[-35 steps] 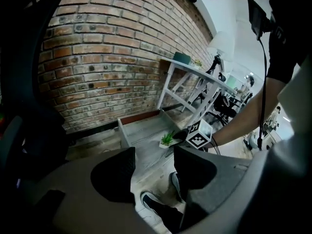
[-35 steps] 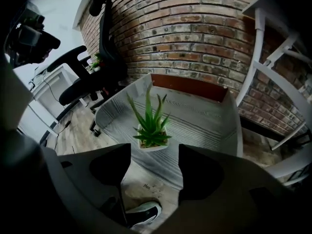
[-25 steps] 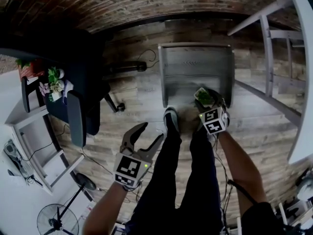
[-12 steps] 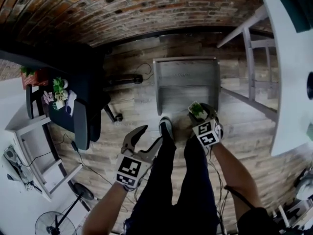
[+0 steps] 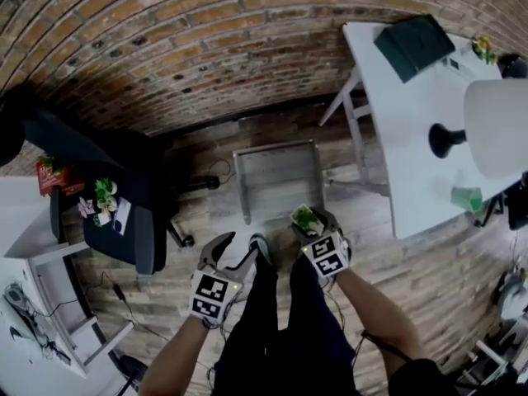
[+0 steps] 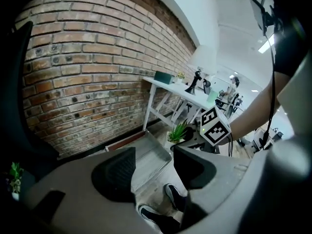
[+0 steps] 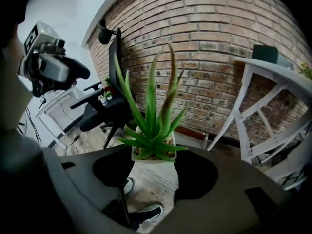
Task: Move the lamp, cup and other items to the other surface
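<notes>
**Potted plant (image 7: 152, 141) held above the floor (image 5: 412, 258).**
The right gripper's (image 7: 155, 173) jaws, having just been closing, clamp its white pot; the left gripper's (image 6: 153, 165) jaws stand apart, empty. Lamp (image 5: 493, 129) and cup (image 5: 466, 198) stand on the white table (image 5: 396, 97).

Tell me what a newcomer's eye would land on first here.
The spiky green plant in a small white pot fills the middle of the right gripper view, gripped in the right tongs, which have just been closing on it. Next comes the big white lampshade on the white table at the head view's right, under the curved red-brick wall. The left tongs stand open and empty.
</notes>
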The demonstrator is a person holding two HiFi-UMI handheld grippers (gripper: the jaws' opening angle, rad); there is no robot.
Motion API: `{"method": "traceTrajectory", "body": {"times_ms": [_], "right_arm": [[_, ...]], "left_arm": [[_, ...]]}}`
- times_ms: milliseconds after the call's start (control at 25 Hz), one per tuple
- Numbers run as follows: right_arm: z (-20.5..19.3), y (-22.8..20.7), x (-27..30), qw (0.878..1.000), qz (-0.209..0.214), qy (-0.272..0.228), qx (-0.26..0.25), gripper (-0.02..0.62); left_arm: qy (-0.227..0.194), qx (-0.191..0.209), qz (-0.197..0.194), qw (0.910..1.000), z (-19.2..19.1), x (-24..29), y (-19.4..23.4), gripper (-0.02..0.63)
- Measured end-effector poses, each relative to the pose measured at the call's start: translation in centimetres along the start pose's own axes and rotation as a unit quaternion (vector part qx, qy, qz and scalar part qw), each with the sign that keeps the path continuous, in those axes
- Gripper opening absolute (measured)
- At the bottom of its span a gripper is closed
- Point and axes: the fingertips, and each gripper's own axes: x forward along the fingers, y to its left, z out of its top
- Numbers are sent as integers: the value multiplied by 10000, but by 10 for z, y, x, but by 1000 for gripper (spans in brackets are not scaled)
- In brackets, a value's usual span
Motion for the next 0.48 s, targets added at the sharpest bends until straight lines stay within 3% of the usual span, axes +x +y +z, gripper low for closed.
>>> {"method": "traceTrajectory", "body": {"times_ms": [480], "right_arm": [[64, 10, -155, 9932, -651, -306, 916, 261]], "left_arm": [[-389, 234, -214, 9987, 48, -88, -24, 238]]}}
